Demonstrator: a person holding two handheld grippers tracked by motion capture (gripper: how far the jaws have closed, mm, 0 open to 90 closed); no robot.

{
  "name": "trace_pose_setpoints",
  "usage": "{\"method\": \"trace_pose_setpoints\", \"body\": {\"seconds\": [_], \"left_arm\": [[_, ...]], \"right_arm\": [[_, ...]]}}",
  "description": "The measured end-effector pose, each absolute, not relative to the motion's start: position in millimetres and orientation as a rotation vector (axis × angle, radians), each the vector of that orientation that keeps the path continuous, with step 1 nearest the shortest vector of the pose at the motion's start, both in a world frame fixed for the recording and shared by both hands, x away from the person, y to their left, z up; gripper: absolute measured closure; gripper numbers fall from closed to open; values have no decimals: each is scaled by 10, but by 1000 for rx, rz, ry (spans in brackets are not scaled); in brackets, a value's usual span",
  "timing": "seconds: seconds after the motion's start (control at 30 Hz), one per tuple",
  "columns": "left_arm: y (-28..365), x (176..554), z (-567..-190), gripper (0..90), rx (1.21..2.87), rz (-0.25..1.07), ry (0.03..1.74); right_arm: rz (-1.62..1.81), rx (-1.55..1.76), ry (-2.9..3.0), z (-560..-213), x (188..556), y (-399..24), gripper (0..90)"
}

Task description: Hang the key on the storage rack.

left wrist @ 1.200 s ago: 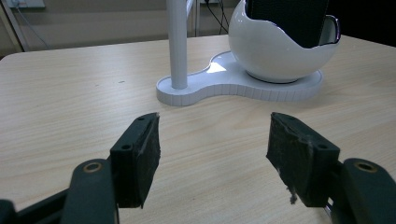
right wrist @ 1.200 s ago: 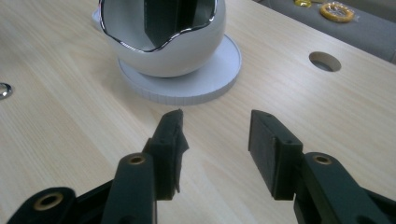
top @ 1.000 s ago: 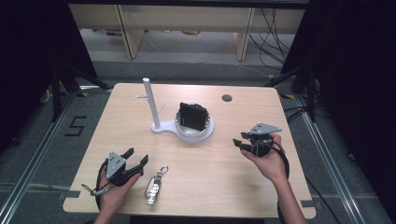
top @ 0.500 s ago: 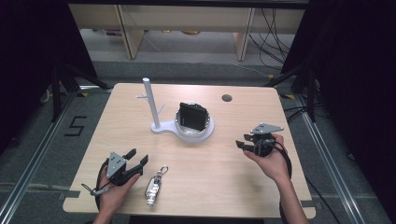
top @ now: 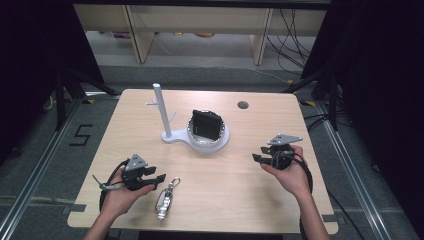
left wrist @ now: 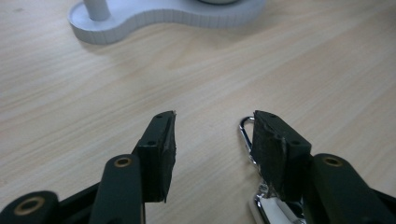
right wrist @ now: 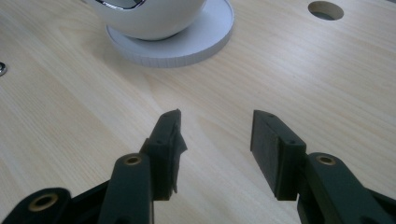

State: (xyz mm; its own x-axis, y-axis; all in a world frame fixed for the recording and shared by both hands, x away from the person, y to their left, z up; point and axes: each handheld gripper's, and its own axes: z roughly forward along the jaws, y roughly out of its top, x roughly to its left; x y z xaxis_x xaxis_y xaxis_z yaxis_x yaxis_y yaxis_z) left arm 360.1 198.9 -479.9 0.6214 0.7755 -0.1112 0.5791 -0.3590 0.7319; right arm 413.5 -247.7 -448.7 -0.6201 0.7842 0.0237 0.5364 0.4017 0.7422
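Just right of the left gripper (top: 156, 177), jaws spread and empty, lies the carabiner (top: 166, 199), long axis along the jaws; right gripper (top: 256, 158), also spread, well apart.

Bare wooden surface (top: 240, 175) lies open between my hands; the white plastic post-and-bowl stand (top: 200, 137) blocks mid-table.

Floor marking (top: 82, 135): the numeral "5" is set in black tape on the grey floor, left of the table (top: 300, 145).
Table surface: no text or label is read.
Objects on the table: no brand or number is legible.
Gripper views: no writing is seen.
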Motion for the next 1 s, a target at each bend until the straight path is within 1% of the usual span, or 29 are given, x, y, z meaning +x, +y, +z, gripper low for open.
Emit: {"method": "trace_pose_setpoints", "body": {"seconds": [0.13,0.3,0.33,0.5,0.7,1.0], "left_arm": [[1914,3650,-4726,464,2138,252,1103],[1802,3713,-4655,459,2225,174,1097],[1775,3735,-4642,458,2273,147,1095],[1678,3814,-4671,452,2394,105,1089],[1551,3854,-4726,451,2418,51,1108],[1446,3884,-4784,471,2461,24,1108]], "right_arm": [[1053,1117,2353,-4495,4145,-2473,534],[1054,1138,2353,-4498,4141,-2468,529],[1052,1139,2350,-4500,4142,-2467,529],[1044,1154,2364,-4497,4134,-2461,527],[1044,1135,2364,-4501,4144,-2471,526],[1039,1151,2374,-4519,4141,-2455,521]]}}
